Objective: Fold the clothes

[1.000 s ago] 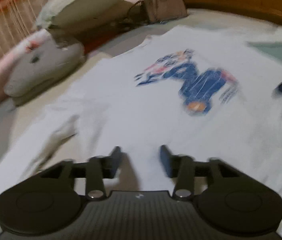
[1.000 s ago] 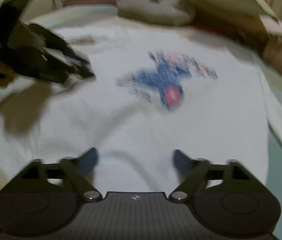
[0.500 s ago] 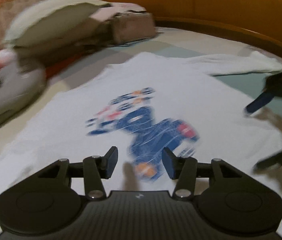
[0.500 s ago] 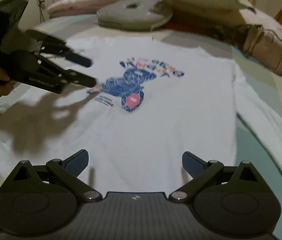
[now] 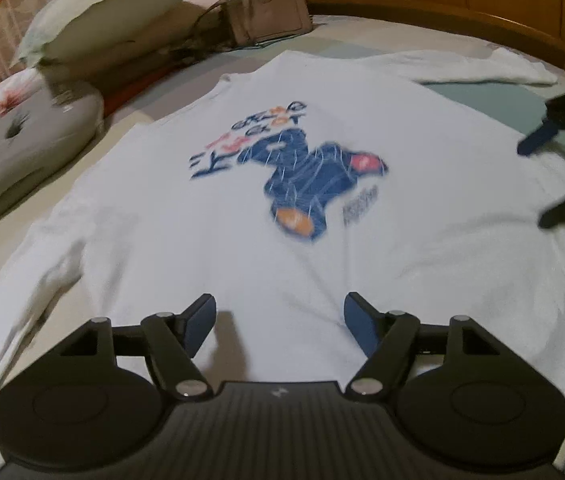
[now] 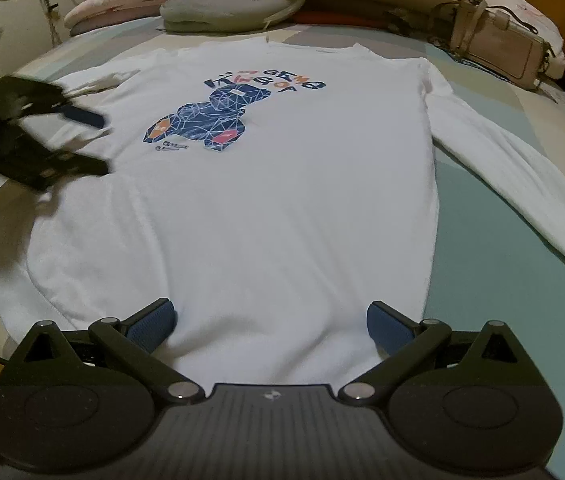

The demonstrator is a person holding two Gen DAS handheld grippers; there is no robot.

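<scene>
Flat on the bed (image 6: 494,248) lies a white long-sleeved shirt (image 6: 266,208), print side up, its blue bear graphic (image 6: 202,120) near the chest and its collar toward the pillows (image 5: 102,12). One sleeve (image 6: 522,184) runs out along the teal sheet on the right wrist view's right side.

Both grippers tilt downward over the hem end of the shirt. The left gripper (image 5: 280,320) has its blue-padded jaws spreading apart, with only bare fabric below and nothing caught between them. The right gripper (image 6: 268,322) stands with its jaws wide — nothing pinched, the pads clear of the cloth.

From the right wrist view the left gripper shows blurred at the left edge, over the shirt's side. A round grey cushion (image 6: 230,4) and a beige handbag (image 6: 498,52) sit beyond the collar.
</scene>
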